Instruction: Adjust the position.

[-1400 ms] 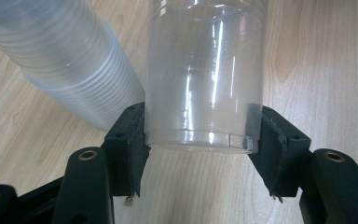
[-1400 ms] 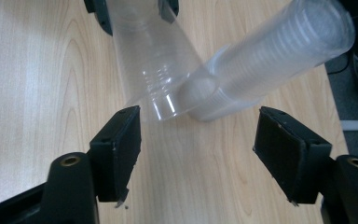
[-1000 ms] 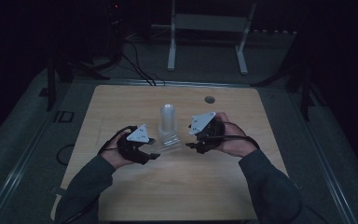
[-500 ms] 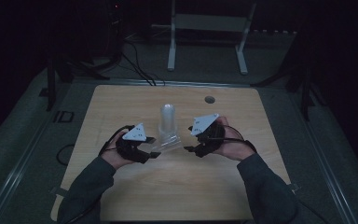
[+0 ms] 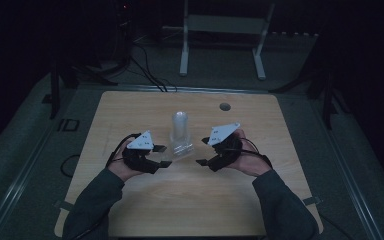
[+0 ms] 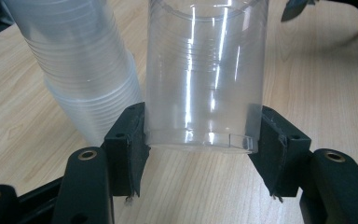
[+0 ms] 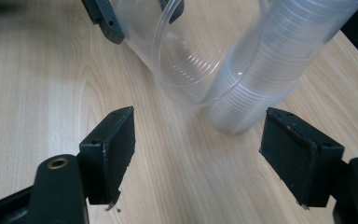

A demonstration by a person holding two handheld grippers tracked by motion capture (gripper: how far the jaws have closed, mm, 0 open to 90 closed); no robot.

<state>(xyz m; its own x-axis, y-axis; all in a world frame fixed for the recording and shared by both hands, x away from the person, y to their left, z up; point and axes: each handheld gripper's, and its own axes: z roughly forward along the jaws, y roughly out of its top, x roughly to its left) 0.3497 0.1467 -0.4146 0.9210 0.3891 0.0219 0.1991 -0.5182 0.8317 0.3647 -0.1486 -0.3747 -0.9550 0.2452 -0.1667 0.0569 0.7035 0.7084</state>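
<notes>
Near the table's (image 5: 130,210) front, the left hand-held gripper (image 6: 200,140) pinches the base of a single clear plastic cup (image 6: 205,74), tipped over just beside the upright stack of cups (image 5: 179,131). The right hand-held gripper (image 7: 198,140) has just been opening, its jaws spread and empty before the cup's mouth. A small round dark object (image 5: 224,106) lies farther back.

Single cup (image 6: 205,79) between left hand-held gripper (image 5: 164,156) pads, beside cup stack (image 5: 179,130), mid-table (image 5: 130,110)

Right gripper (image 7: 198,154) has just opened, backing off (slightly) from cup (image 7: 186,56)
</notes>
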